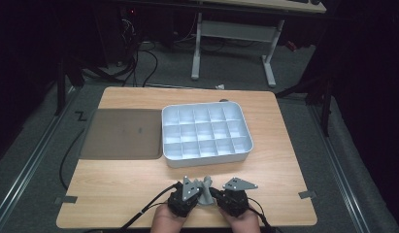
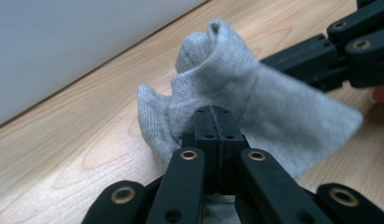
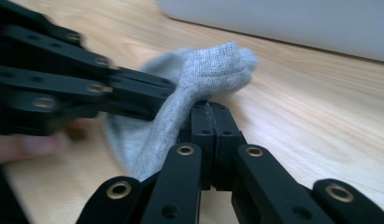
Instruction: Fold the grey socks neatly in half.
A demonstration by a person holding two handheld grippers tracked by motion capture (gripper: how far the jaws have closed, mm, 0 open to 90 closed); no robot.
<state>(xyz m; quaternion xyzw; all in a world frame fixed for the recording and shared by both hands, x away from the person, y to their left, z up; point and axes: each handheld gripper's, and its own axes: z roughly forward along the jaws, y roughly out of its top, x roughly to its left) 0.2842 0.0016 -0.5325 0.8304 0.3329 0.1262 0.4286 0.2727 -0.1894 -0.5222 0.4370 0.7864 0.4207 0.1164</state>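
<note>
Grey knit sock (image 1: 205,193) is pinched between both grippers at the near edge of the wooden table (image 1: 139,189), just in front of the person's hands and a little short of the white compartment tray (image 1: 248,145). Left gripper (image 2: 212,122): jaws fully together, with fabric caught between the tips; the sock bunches up past them and stands in a peak. Right gripper (image 3: 209,119): jaws likewise pressed together on a fold of the same sock, cloth draped over the tips toward the left of that view. In the high view the left gripper (image 1: 193,193) and right gripper (image 1: 217,195) point inward at each other, nearly tip to tip, with the sock raised between them. Hands low, wrists at the table edge, grey plates facing up. Progress, judged: the sock is picked up or gathered, but nothing has been put away; all compartments of the tray look empty, and the flat dark mat (image 1: 122,133) to the tray's left is bare. The work in hand reads as folding or bunching the sock, probably ahead of placing it in a compartment. What is left: finish compacting it, carry it forward over the tray's near wall, release. Cannot tell whether the sock's lower end rests on the table or hangs just above it.
</note>
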